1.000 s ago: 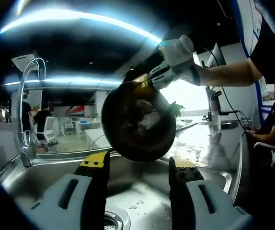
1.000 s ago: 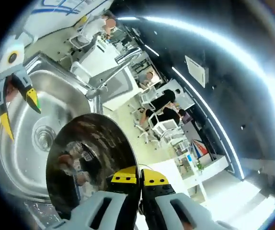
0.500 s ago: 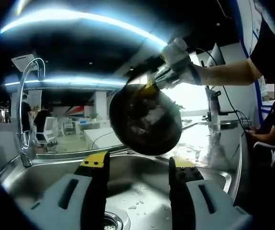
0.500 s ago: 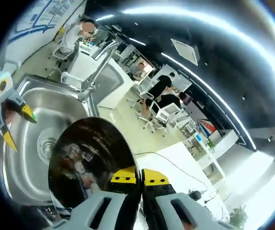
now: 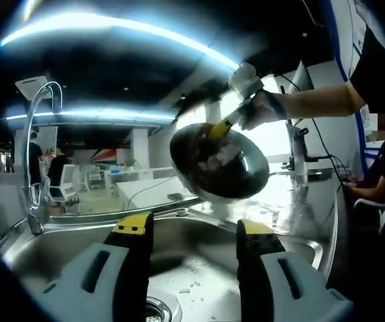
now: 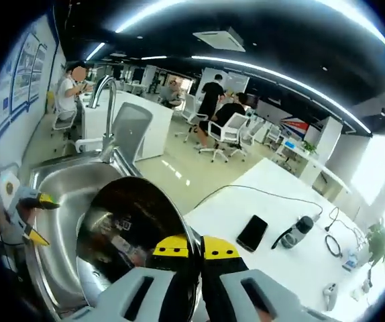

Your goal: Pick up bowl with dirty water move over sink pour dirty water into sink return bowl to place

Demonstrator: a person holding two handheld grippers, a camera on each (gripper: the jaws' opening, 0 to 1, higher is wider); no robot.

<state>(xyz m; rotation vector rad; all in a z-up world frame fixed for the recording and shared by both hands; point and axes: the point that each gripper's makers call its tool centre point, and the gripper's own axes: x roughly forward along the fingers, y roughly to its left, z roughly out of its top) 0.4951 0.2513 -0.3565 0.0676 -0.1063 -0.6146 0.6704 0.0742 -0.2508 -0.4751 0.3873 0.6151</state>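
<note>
Bowl (image 6: 129, 231) rim sits pinched between my right gripper's (image 6: 187, 247) jaws, which are closed tight on the thin metal edge, so the whole bowl hangs off that one bite. In the left gripper view the bowl (image 5: 218, 166) rides high above the sink (image 5: 58, 248), tipped only part way, its dark inside turned partly toward me; I judge the pouring is done or nearly so, since I see no stream leaving it, only droplets on the basin floor. My left gripper (image 5: 194, 231) hovers low over the basin with its jaws spread wide and nothing between them, held clear so the bowl has room. The faucet (image 5: 37, 151) stands at the far left rim of the sink, well apart from the bowl. Open counter lies beyond the basin's right edge, and that looks the freest way to carry the bowl back; a phone (image 6: 251, 233) and a bottle (image 6: 293, 232) lie on the white table beyond
</note>
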